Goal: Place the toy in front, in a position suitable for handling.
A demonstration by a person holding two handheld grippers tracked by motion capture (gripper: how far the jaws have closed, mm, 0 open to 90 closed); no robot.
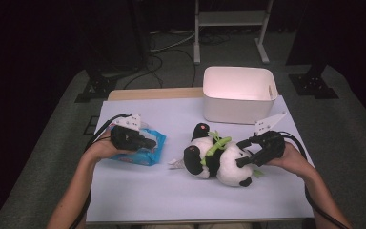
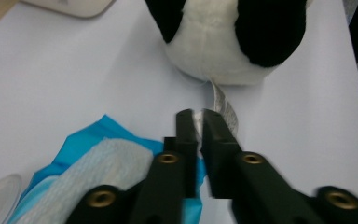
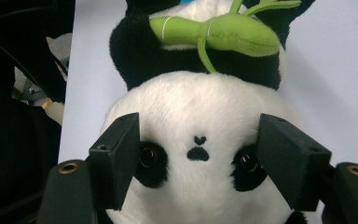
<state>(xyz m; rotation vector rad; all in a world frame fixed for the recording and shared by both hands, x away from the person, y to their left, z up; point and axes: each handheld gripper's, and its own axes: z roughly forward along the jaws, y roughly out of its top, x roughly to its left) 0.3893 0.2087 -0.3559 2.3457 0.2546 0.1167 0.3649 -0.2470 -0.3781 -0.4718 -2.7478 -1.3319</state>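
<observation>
A black and white plush panda [image 1: 219,160] lies on the white table with a green bamboo sprig [image 3: 219,32] on its chest. My right gripper [image 1: 249,153] stands open at its head. In the right gripper view the wide jaws [image 3: 198,154] flank the panda's face [image 3: 198,116] beside both eyes; I cannot tell if they touch the fur. A blue wipes pack [image 1: 145,150] lies at the left, and my left gripper [image 1: 150,142] hovers over it. Its jaws [image 2: 199,122] stand a narrow slit apart with nothing between them. The panda's white tag [image 2: 224,103] lies just beyond the tips.
A white bin [image 1: 238,93] stands at the table's back right, behind the panda. The person's forearms [image 1: 76,191] come in from the bottom on both sides. A cable [image 1: 100,129] trails from the left gripper. Bare tabletop [image 1: 171,195] lies in front of the panda.
</observation>
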